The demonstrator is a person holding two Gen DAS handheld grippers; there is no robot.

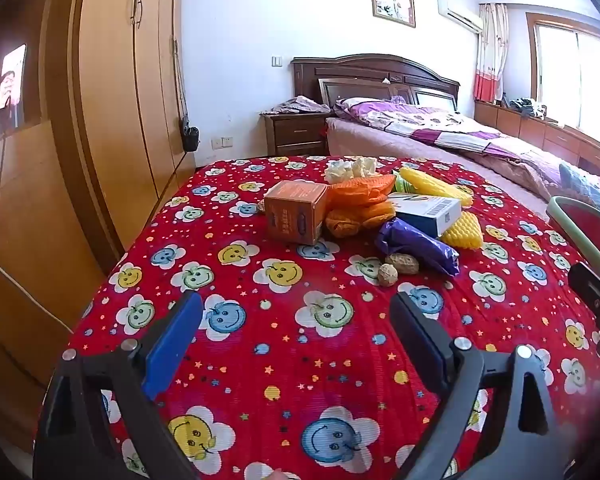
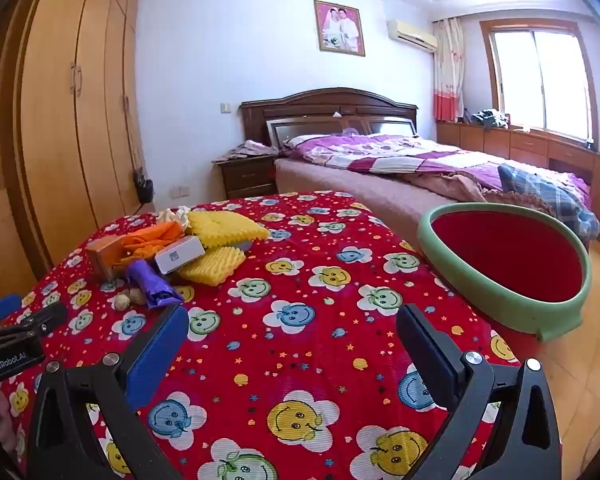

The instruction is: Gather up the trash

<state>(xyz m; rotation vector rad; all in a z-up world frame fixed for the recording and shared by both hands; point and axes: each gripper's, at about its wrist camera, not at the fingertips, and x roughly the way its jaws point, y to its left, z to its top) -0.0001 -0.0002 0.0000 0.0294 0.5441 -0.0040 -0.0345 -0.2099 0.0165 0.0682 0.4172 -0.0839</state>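
Both grippers are hovering over a table draped in a red smiley-flower tablecloth (image 1: 300,320), and both are standing wide apart with nothing between their pads.

In the left wrist view, the left gripper (image 1: 296,316) is sitting at 6 o'clock, its blue pad at 8 o'clock and its black pad at 4 o'clock. The trash pile is lying ahead toward 12 o'clock, well apart from the fingertips. An orange carton (image 1: 296,212) with print too small to read is standing at the pile's left. Crumpled orange plastic (image 1: 360,200) is leaning against it. A white box (image 1: 428,208) bearing a barcode label is resting on yellow foam netting (image 1: 464,232). A purple wrapper (image 1: 416,246) is lying in front, and two walnuts (image 1: 396,266) are sitting just beside its near end. Crumpled white tissue (image 1: 350,168) is lying at the far side.

In the right wrist view, the right gripper (image 2: 292,328) is released likewise. The same pile is lying at 10 o'clock, where the white box (image 2: 180,256) is showing a small square code. At 2 o'clock a red bin with a green rim (image 2: 500,292) is standing just beside the table edge, its mouth open. At 9 o'clock the left gripper's body (image 2: 16,344) is showing the lettering "GenRobot.AI".

Behind, a bed (image 2: 420,160) and a wooden wardrobe (image 2: 72,120) are filling the room.
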